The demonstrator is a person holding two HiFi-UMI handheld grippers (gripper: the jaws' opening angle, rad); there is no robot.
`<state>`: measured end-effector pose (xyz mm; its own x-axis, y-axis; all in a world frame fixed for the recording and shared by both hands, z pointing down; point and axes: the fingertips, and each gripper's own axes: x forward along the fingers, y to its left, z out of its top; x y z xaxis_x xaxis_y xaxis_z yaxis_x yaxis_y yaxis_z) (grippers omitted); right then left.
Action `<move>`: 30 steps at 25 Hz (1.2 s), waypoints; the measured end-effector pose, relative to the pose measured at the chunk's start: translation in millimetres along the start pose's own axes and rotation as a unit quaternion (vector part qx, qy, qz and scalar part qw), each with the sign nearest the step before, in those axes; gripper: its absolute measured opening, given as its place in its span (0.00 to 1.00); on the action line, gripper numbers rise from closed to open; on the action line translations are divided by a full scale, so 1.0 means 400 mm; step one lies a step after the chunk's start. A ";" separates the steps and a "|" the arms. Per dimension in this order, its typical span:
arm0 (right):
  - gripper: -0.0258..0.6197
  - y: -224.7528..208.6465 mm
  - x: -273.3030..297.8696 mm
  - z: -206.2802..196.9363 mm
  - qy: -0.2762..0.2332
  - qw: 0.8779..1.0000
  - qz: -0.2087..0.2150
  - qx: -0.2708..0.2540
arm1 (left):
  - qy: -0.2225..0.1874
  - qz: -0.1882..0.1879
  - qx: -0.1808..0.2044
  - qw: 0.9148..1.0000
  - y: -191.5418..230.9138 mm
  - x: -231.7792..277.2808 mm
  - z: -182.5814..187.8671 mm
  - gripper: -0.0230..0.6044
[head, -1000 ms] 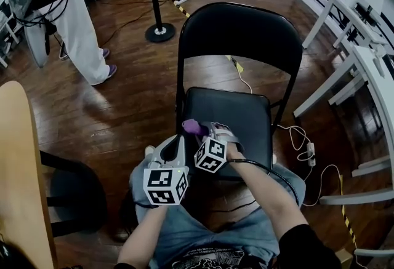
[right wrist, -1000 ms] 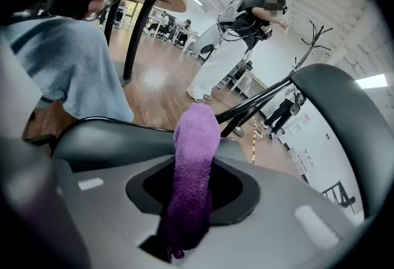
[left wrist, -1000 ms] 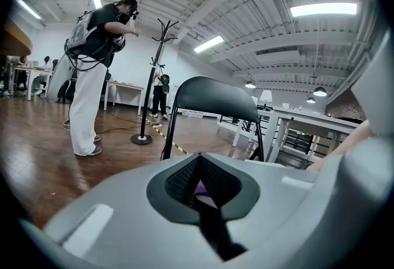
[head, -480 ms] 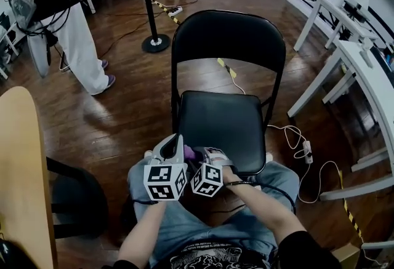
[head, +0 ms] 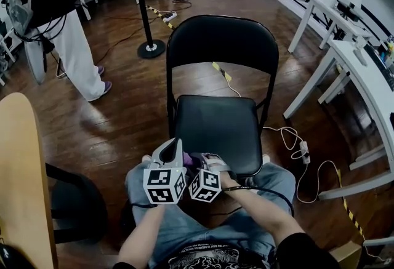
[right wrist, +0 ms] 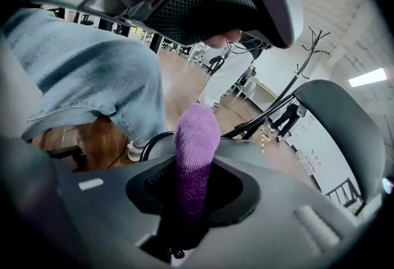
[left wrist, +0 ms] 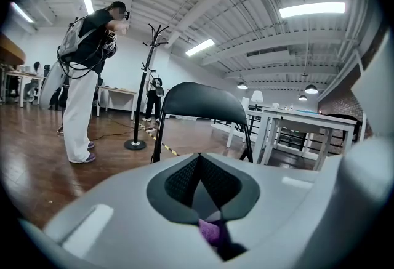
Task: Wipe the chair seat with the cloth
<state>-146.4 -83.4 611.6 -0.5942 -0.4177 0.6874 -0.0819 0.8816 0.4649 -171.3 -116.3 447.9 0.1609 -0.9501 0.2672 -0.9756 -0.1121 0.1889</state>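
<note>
Wiping not begun | folding chair [head: 221, 46] seat [head: 215, 126] bare, just ahead of tools | right tool [right wrist: 194, 181] clamps purple cloth [right wrist: 196, 138] | left tool [left wrist: 200, 184] closed, nipping its edge | best: lay cloth flat, press evenly, overlap strokes.

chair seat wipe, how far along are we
Done: the right gripper has the purple cloth clamped in its jaws. In hand: it and the left gripper hover at the front edge of the seat, and the cloth looks clear of it. Left: the wiping itself; the black seat shows no sign of any pass.
</note>
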 end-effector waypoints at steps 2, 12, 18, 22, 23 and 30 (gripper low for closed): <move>0.21 -0.028 -0.004 0.004 -0.006 1.000 -0.010 0.001 | -0.002 -0.003 0.000 1.000 -0.005 -0.001 0.007 0.04; 0.21 -0.413 0.024 -0.066 0.021 0.994 -0.105 0.013 | -0.025 -0.029 0.000 0.999 -0.044 0.023 0.056 0.04; 0.21 -0.567 0.095 -0.123 0.045 0.992 -0.121 0.007 | -0.011 -0.031 -0.007 0.999 -0.031 0.060 0.061 0.04; 0.21 -0.603 0.163 -0.176 0.065 0.991 -0.114 0.005 | 0.002 -0.029 -0.008 1.000 -0.006 0.098 0.043 0.04; 0.21 -0.608 0.178 -0.188 0.068 0.992 -0.111 0.002 | 0.006 -0.028 -0.008 1.000 -0.001 0.107 0.035 0.04; 0.21 -0.663 0.252 -0.260 0.093 0.989 -0.115 -0.017 | 0.045 -0.027 -0.003 0.999 0.006 0.160 -0.032 0.04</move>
<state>-101.2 -382.2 615.5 -0.4045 -0.6423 0.6510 -0.1683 0.7519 0.6374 -161.6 -173.5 477.5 0.2263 -0.9129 0.3396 -0.9641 -0.1602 0.2118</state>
